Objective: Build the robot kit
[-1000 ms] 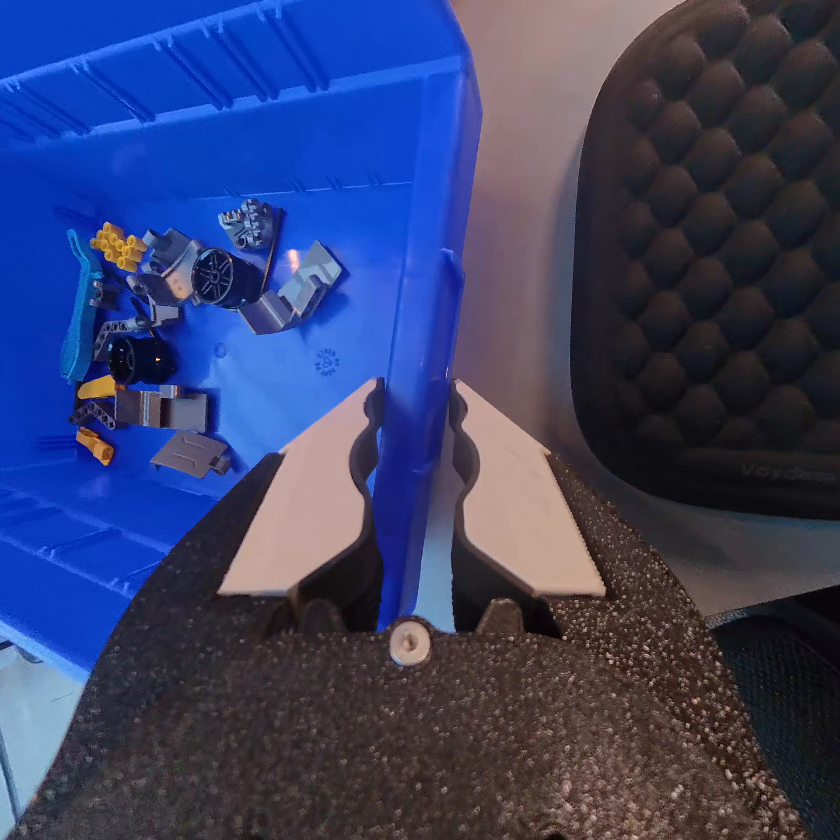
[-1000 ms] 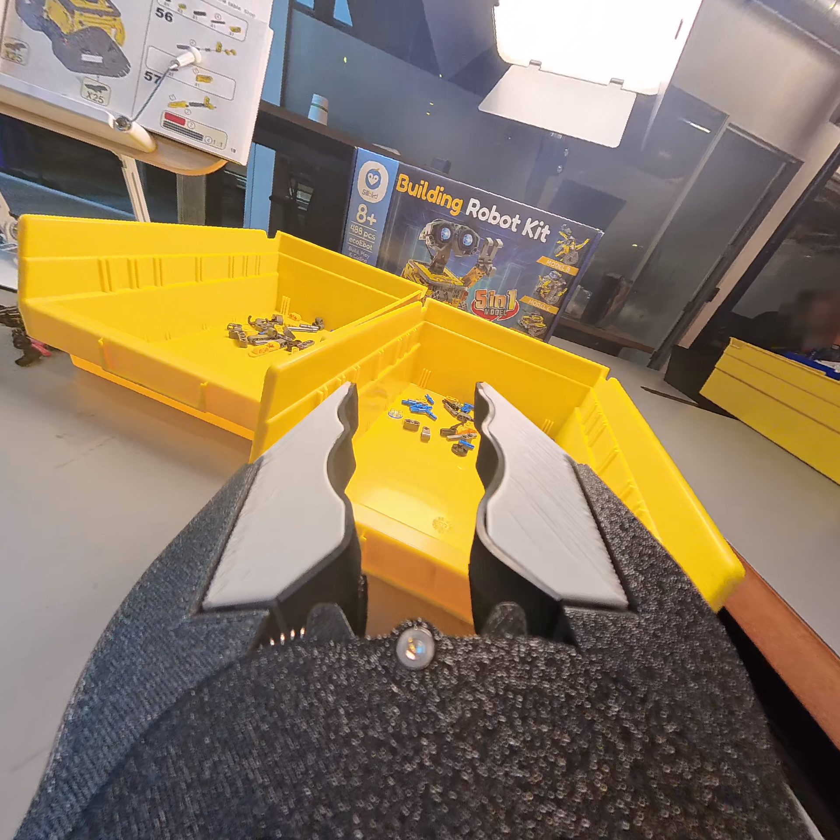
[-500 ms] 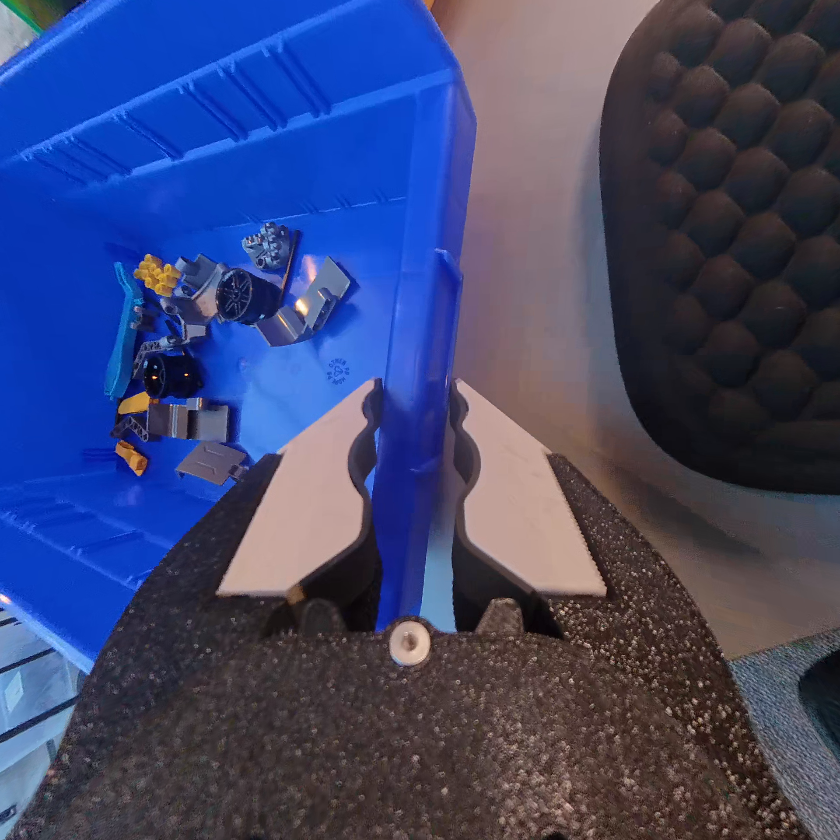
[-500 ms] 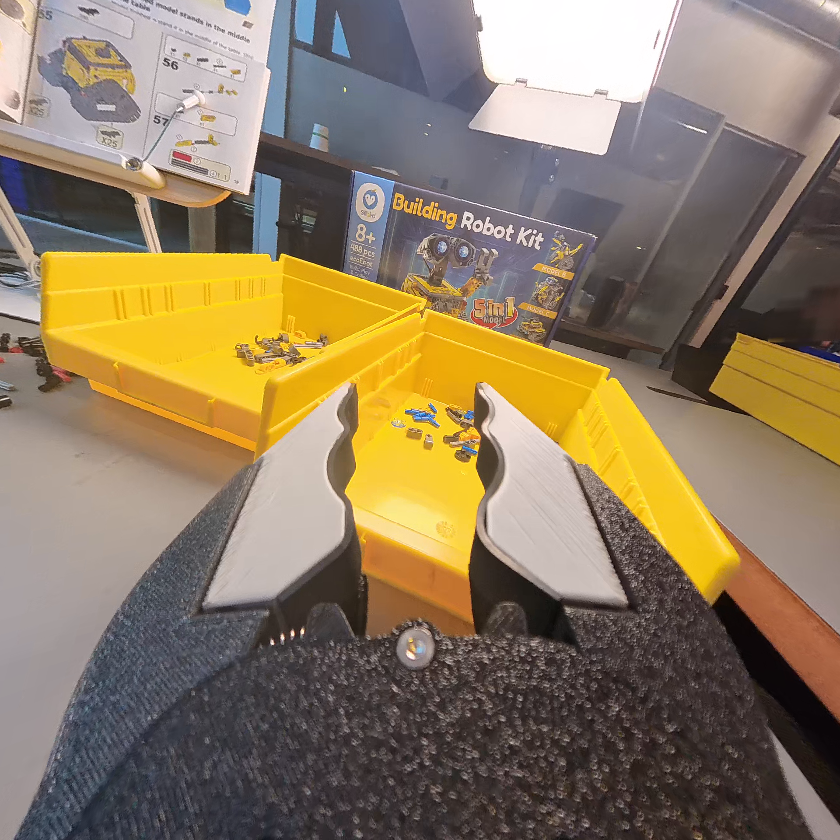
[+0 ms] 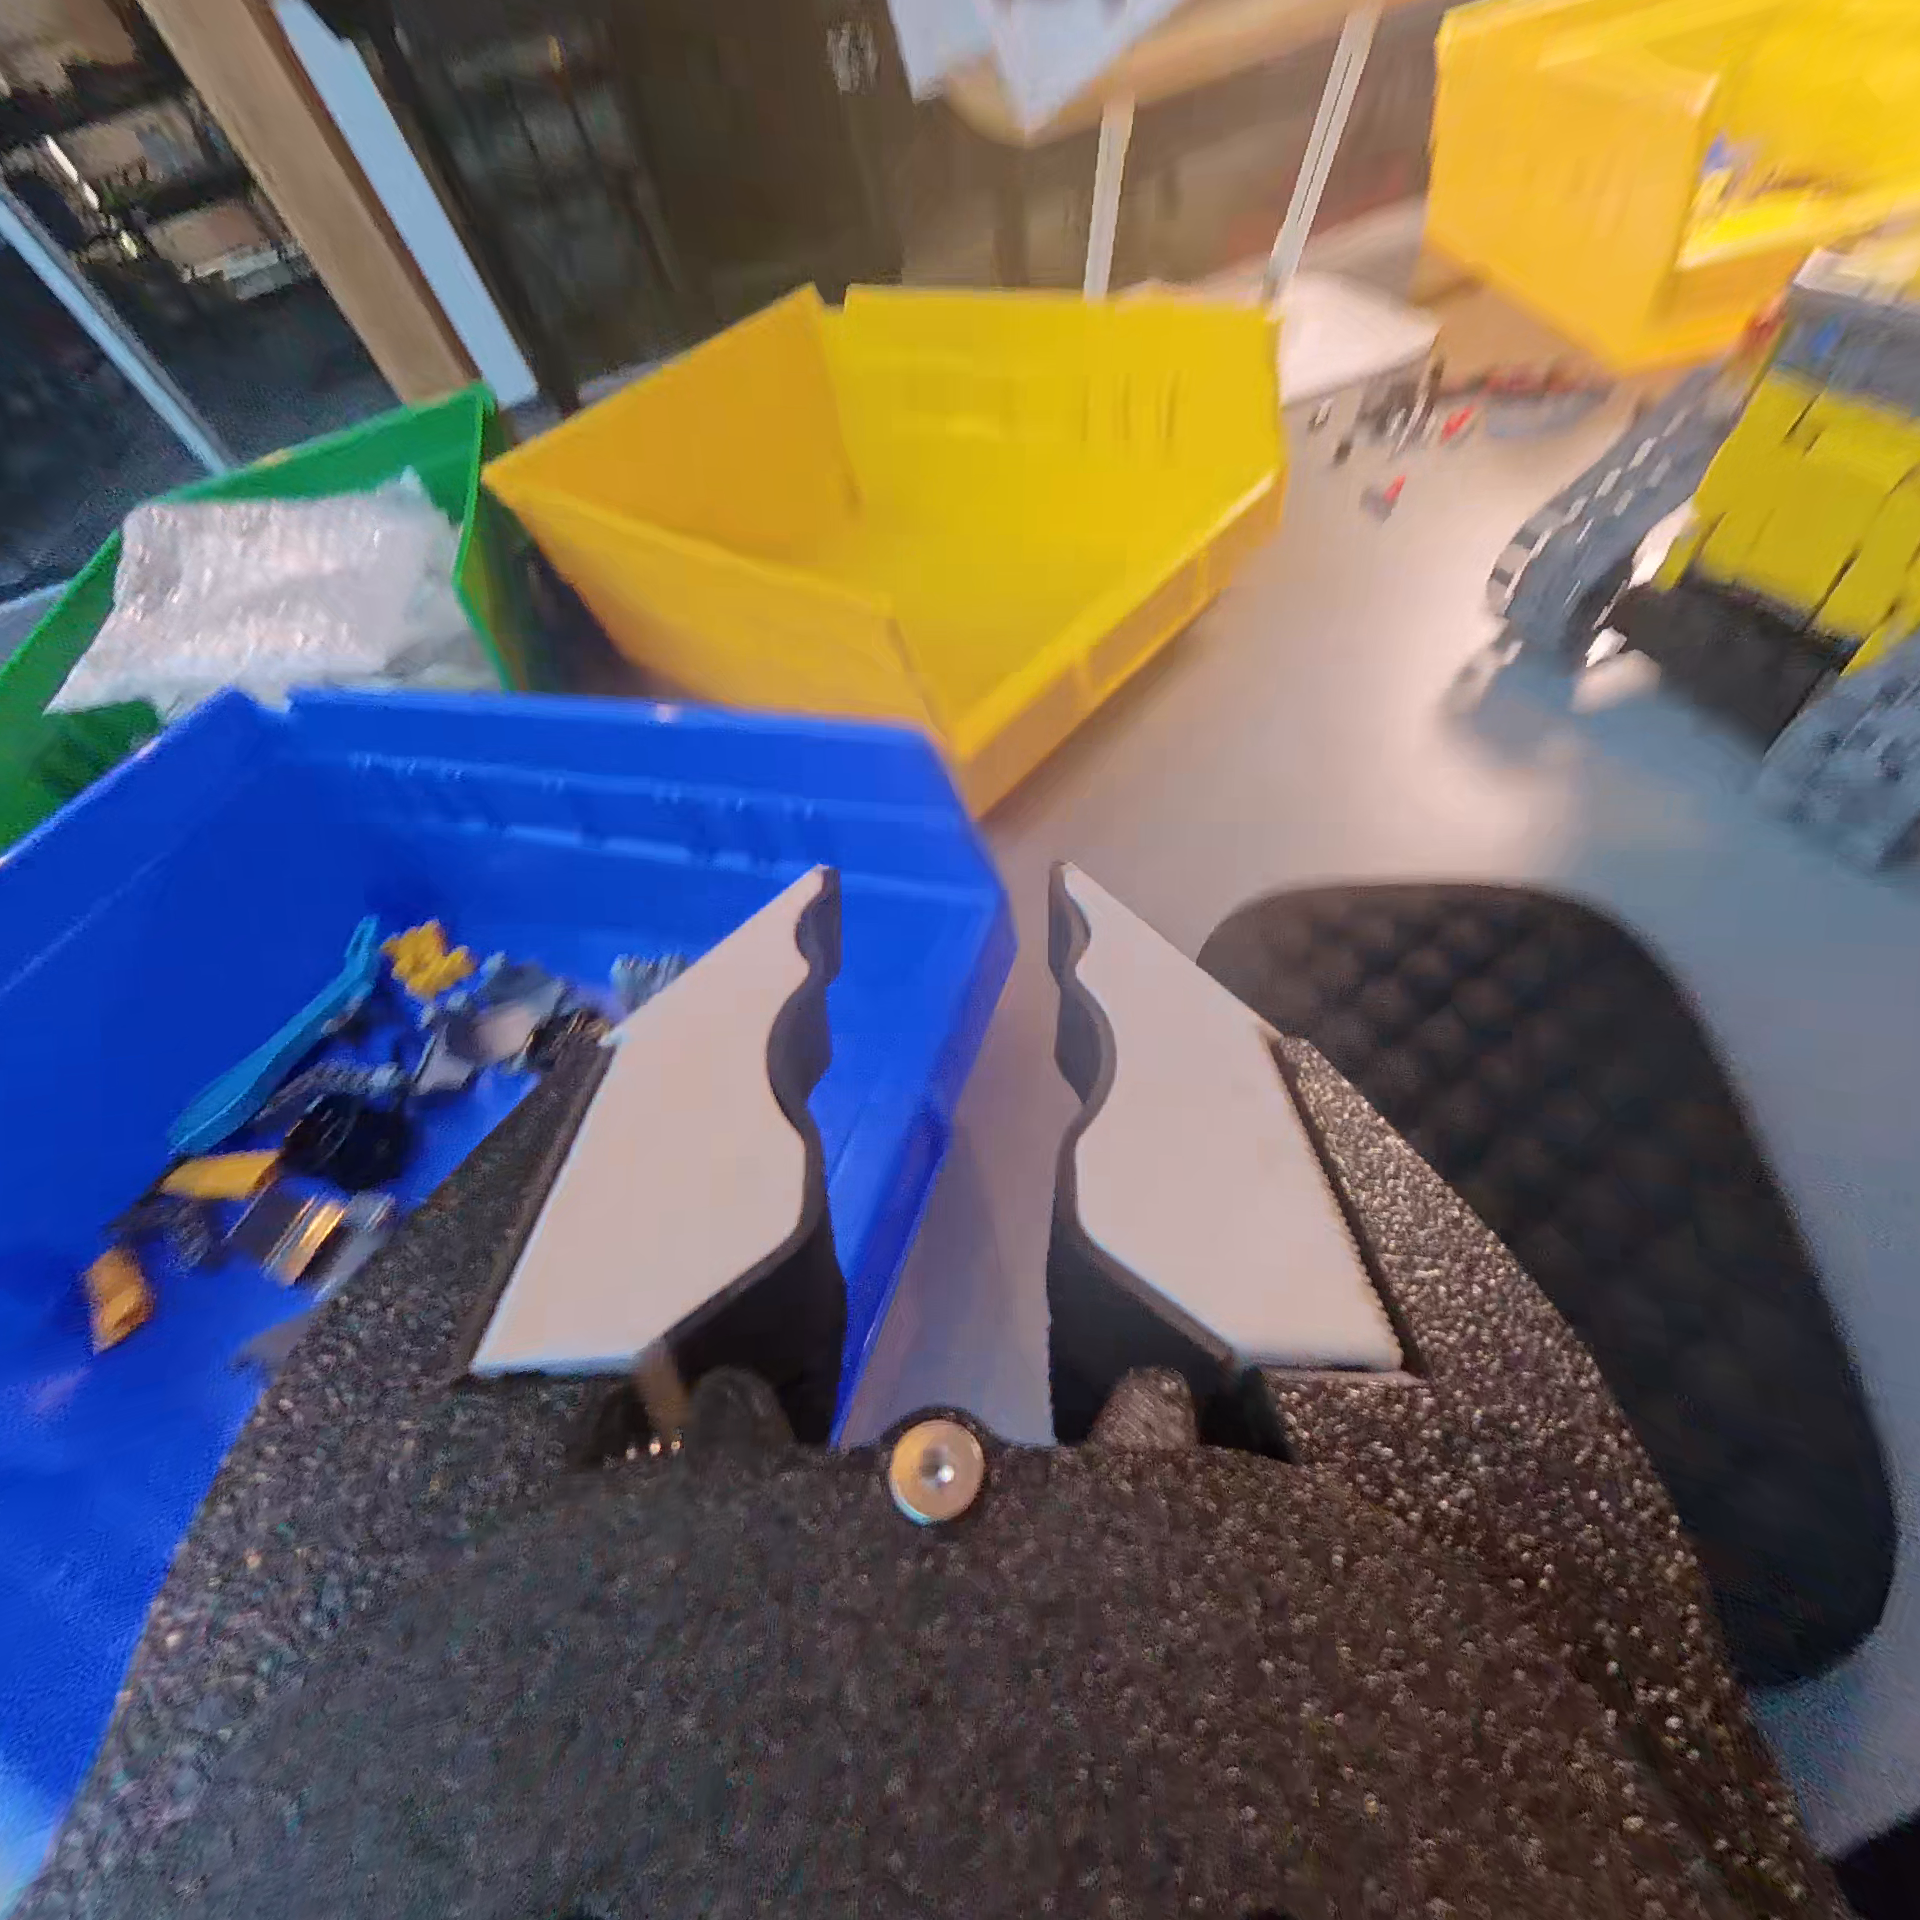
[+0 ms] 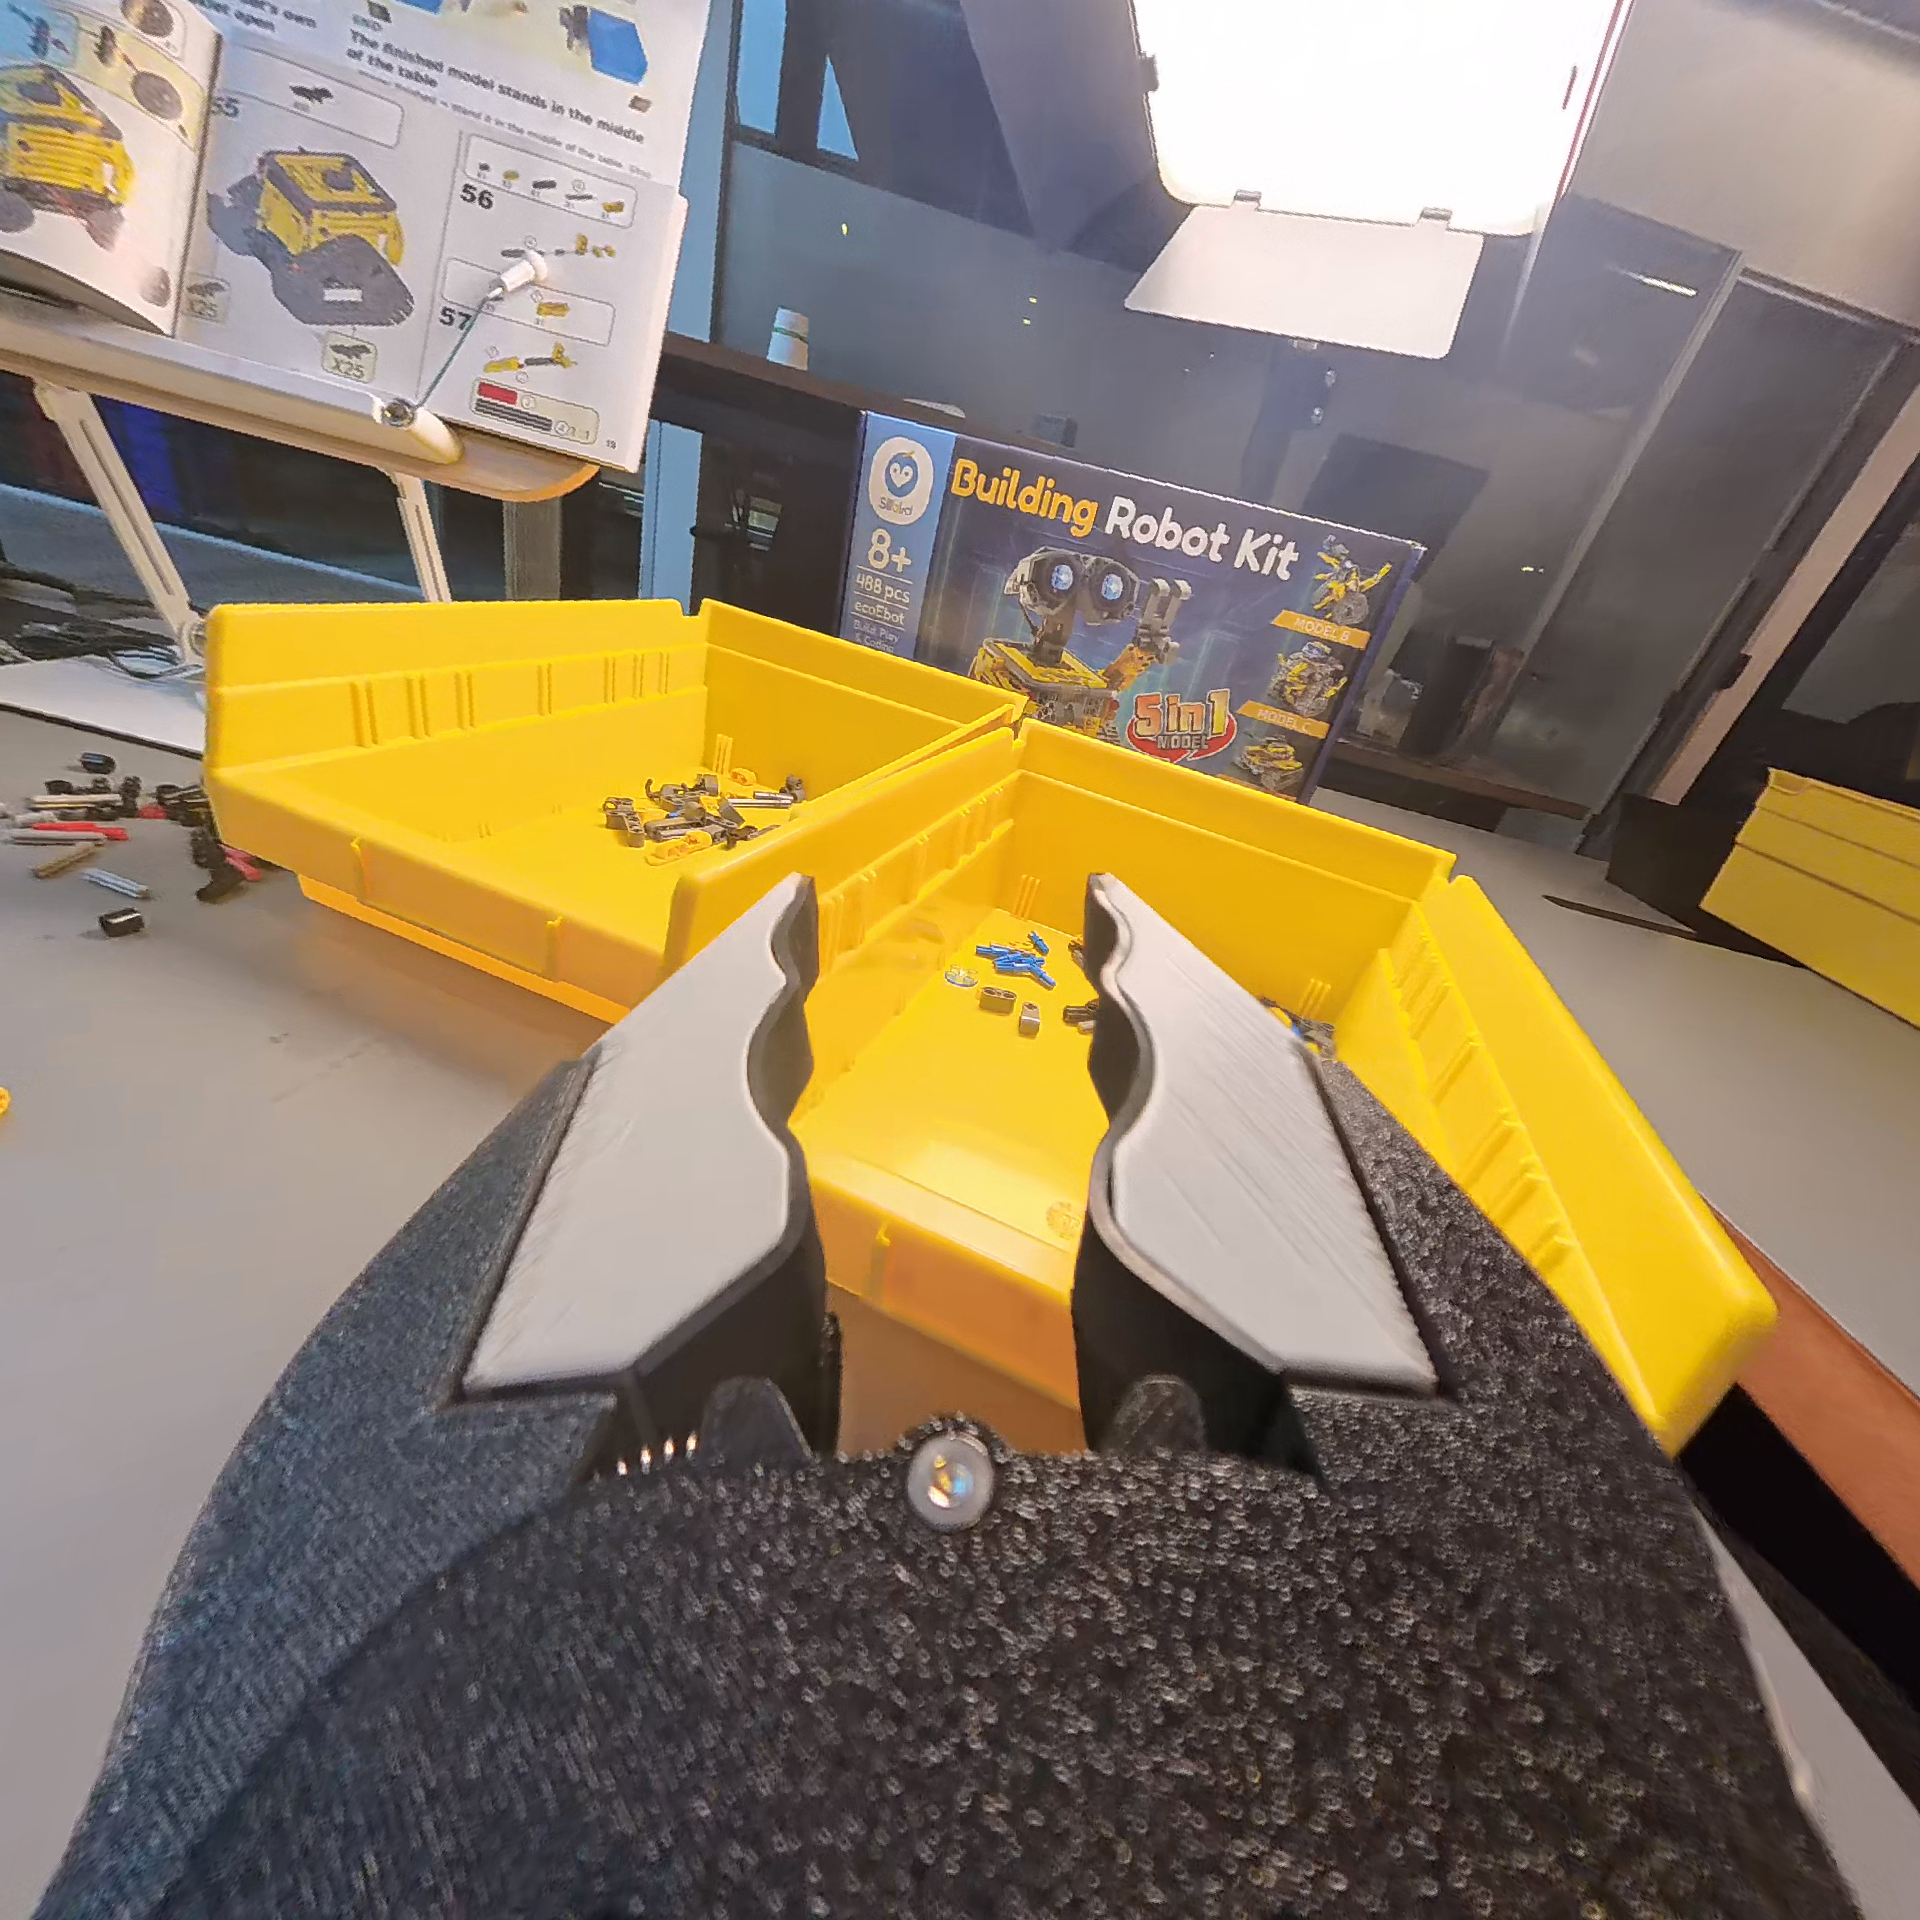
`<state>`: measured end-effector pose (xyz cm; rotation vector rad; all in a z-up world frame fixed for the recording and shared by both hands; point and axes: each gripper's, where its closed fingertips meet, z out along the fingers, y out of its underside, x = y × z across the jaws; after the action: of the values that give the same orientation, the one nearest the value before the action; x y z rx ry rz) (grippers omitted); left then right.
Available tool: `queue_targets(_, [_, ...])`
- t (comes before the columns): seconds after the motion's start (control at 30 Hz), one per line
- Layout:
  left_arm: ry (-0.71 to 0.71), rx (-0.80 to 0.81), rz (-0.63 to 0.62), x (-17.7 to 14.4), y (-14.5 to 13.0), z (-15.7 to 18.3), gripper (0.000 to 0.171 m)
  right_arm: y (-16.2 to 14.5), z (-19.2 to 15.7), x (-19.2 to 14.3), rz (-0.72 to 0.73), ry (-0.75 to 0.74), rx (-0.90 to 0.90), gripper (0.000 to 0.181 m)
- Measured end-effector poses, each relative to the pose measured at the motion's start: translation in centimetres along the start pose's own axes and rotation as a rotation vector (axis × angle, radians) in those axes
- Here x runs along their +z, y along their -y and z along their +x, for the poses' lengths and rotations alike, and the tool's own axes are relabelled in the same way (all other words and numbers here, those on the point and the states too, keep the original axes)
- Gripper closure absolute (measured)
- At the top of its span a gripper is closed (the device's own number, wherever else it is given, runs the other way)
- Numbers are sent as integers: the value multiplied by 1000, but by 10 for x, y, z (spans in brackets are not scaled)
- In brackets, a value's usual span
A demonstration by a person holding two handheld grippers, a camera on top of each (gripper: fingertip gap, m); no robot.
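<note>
My left gripper is open. The right side wall of a blue bin stands between its jaws, close to the left finger. The bin holds a small heap of building-kit parts: a blue lever, yellow, grey and black pieces. A black quilted case lies just right of the gripper. My right gripper is open and empty, above the near end of a yellow bin. Small blue and grey pins lie in that bin.
Left wrist view, blurred: a yellow bin and a green bin with a plastic bag behind the blue one, a yellow-grey model at right. Right wrist view: a second yellow bin, a kit box, a booklet, loose parts. The tips of one gripper are about 70 centimetres away from the tips of the other.
My left gripper has opened wider on the blue bin's wall, and its view has swung up from the bin's inside to the table beyond. My right gripper stays open and has drifted slightly.
</note>
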<state>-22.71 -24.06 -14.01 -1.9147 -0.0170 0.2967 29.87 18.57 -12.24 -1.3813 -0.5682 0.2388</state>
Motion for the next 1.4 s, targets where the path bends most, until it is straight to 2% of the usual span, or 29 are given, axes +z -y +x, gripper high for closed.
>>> queue_targets(0.17, [-119,-145,274,37,67,33,116,4,-9,-1,5,30,-14,130])
queue_targets(0.4, [-179,-168,338,100,110,73,102,6,-23,-1,2,82,-50,130])
queue_targets(0.57, [-191,-87,275,140,101,96,99,9,-37,-1,5,140,-59,129])
queue_targets(0.67, [-222,-109,235,153,84,107,101,10,-48,-1,6,178,-72,129])
queue_targets(0.9, [-213,-82,222,155,80,111,105,12,-96,0,-5,380,-140,135])
queue_targets(1.13, [-218,2,154,164,71,122,104,28,-134,4,-55,564,-5,130])
queue_targets(1.27, [-216,41,143,165,69,127,104,28,-161,22,-181,662,-24,126])
queue_targets(1.4, [-221,50,152,164,70,129,105,-2,-179,58,-453,669,-71,125])
